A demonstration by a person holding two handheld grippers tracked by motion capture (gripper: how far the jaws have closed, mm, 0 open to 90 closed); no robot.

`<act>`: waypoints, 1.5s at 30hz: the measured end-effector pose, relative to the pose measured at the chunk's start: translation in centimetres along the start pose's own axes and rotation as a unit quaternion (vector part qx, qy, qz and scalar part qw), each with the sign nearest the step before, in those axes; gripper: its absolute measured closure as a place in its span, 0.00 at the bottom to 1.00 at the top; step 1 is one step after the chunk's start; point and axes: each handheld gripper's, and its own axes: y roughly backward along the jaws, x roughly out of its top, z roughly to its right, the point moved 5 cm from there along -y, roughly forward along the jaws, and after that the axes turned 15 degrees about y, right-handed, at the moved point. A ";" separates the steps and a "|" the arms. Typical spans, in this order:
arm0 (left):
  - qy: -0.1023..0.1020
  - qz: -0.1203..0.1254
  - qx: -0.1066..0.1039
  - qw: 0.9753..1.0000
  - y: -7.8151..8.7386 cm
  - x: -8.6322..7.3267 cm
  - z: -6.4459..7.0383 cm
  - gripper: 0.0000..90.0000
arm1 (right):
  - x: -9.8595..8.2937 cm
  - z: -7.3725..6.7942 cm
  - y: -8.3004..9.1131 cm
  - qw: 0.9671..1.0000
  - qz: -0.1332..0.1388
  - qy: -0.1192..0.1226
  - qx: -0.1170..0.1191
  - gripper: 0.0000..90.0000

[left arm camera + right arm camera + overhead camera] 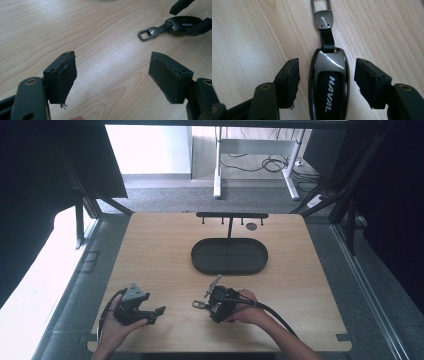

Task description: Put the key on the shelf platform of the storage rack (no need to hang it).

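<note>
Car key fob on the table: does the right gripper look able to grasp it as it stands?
Probably yes: the right gripper is open, its fingers flanking the key fob, nothing between.

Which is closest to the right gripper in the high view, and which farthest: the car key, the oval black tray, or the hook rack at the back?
1. Car key: on the table right at the right gripper, between its jaws.
2. Oval black tray: mid-table, just beyond the gripper.
3. Hook rack: at the table's far edge, behind the tray.
</note>
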 end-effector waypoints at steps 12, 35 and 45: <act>0.002 -0.002 0.001 1.000 -0.2 -0.1 0.1 0.25 | -0.5 0.2 -1.0 1.000 -0.019 -0.007 0.010 0.50; -0.001 0.007 0.002 1.000 0.1 0.1 0.1 0.25 | -0.7 0.7 -0.1 0.999 -0.004 -0.026 0.045 0.55; 0.000 0.007 0.001 1.000 0.1 0.1 0.1 0.25 | -0.7 1.3 2.4 0.998 0.039 -0.034 0.043 0.55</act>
